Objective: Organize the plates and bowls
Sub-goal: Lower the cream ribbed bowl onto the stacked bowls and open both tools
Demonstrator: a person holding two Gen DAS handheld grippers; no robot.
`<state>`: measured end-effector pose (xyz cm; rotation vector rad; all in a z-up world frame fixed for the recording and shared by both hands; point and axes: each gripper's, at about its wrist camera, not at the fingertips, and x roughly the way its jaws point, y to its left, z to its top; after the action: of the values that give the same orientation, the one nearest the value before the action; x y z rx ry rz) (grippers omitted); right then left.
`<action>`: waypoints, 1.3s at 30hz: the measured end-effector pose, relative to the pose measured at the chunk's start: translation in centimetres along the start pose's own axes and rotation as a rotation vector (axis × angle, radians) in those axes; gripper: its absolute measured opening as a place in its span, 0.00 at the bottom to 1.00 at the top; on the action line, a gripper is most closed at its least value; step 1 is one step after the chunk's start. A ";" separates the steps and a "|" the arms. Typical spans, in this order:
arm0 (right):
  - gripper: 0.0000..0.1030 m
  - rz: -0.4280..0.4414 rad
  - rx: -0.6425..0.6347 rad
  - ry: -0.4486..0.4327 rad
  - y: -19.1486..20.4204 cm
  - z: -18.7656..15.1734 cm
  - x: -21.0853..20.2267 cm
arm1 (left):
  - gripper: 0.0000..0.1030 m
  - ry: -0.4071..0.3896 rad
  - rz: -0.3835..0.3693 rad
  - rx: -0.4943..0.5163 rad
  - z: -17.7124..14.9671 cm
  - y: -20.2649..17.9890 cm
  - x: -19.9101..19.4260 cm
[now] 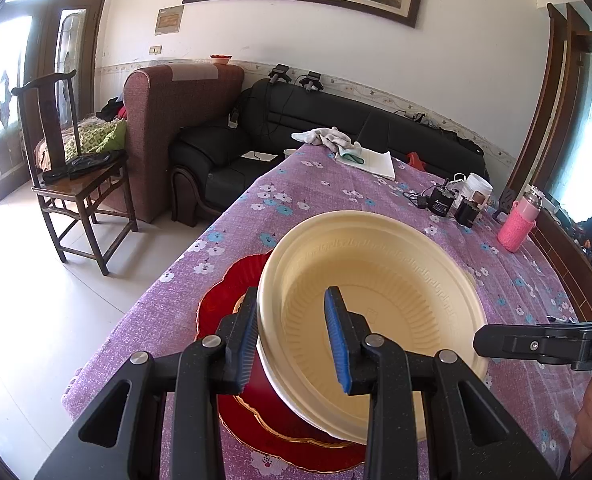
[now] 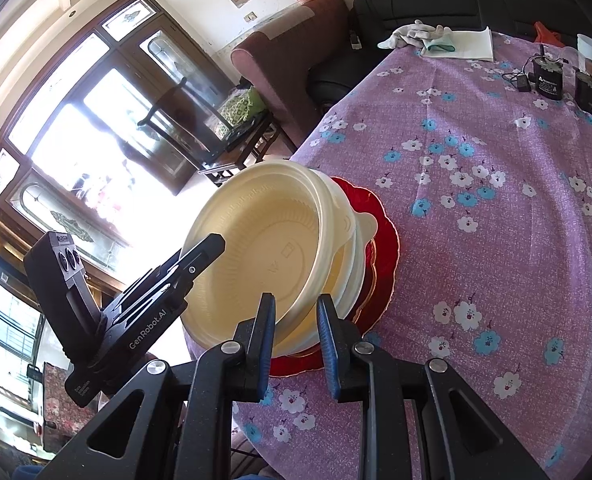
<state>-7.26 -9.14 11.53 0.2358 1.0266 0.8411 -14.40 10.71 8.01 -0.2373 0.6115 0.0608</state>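
Observation:
A nested stack of cream bowls sits tilted on red plates with gold edges, at the near end of the table. The top bowl tips up out of the lower ones. My left gripper straddles its rim, one blue pad outside and one inside, shut on it. It appears in the right wrist view as the left gripper at the bowl's left edge. My right gripper pinches the stack's near rim and walls, and its tip shows as the right gripper at the bowl's right side.
The purple flowered tablecloth covers the table. A pink bottle, black devices and a white cup stand at the far right. Cloths and paper lie at the far end. A wooden chair and sofas stand to the left.

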 end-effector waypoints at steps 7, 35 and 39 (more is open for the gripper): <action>0.24 0.002 0.001 0.001 0.0 0.0 0.0 | 0.32 0.001 -0.002 -0.002 0.0 -0.1 0.0; 0.26 0.005 -0.009 -0.013 0.1 -0.4 -0.9 | 0.54 -0.011 0.008 0.010 -0.2 0.1 -0.5; 0.26 0.006 -0.006 -0.016 -0.1 -0.5 -1.0 | 0.57 -0.011 0.009 0.011 -0.2 0.1 -0.6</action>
<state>-7.92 -9.99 11.87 0.2403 1.0088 0.8460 -15.03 10.74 8.19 -0.2237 0.6018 0.0676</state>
